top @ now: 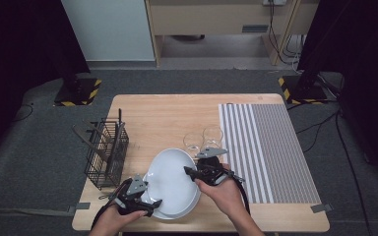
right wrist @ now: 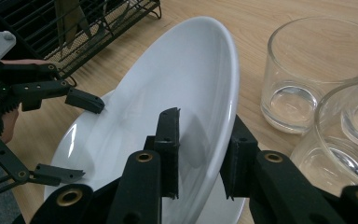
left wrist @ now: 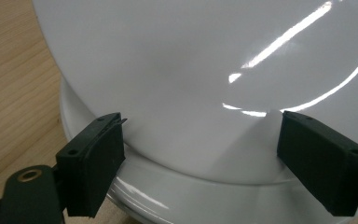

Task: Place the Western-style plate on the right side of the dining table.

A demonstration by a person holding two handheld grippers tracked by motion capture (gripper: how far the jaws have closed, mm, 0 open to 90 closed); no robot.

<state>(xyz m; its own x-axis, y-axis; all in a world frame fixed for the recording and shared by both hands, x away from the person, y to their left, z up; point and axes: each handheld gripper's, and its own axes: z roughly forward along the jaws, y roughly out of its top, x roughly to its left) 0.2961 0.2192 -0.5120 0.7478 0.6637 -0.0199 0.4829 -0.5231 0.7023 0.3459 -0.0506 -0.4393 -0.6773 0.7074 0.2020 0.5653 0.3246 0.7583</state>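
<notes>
Two white plates lie near the table's front edge. The upper plate [top: 170, 172] [right wrist: 168, 79] is tilted, its right rim raised off the lower plate [top: 179, 212] [left wrist: 168, 186]. My right gripper [top: 192, 172] [right wrist: 204, 126] is shut on that raised rim, one pad on the inner face and one behind. My left gripper [top: 150, 196] [left wrist: 205, 149] stands open at the plates' front left edge. Its wide jaws are on either side of the upper plate's [left wrist: 191, 70] low rim, and the pads do not press on it. In the right gripper view, the left gripper [right wrist: 86, 140] has one jaw above the plate edge and one below.
Two empty clear glasses [top: 193, 140] [top: 212, 133] stand just behind my right gripper, close to the raised rim [right wrist: 317, 70]. A black wire rack [top: 107, 152] sits on the table's left edge. A grey striped mat [top: 266, 147] covers the right side.
</notes>
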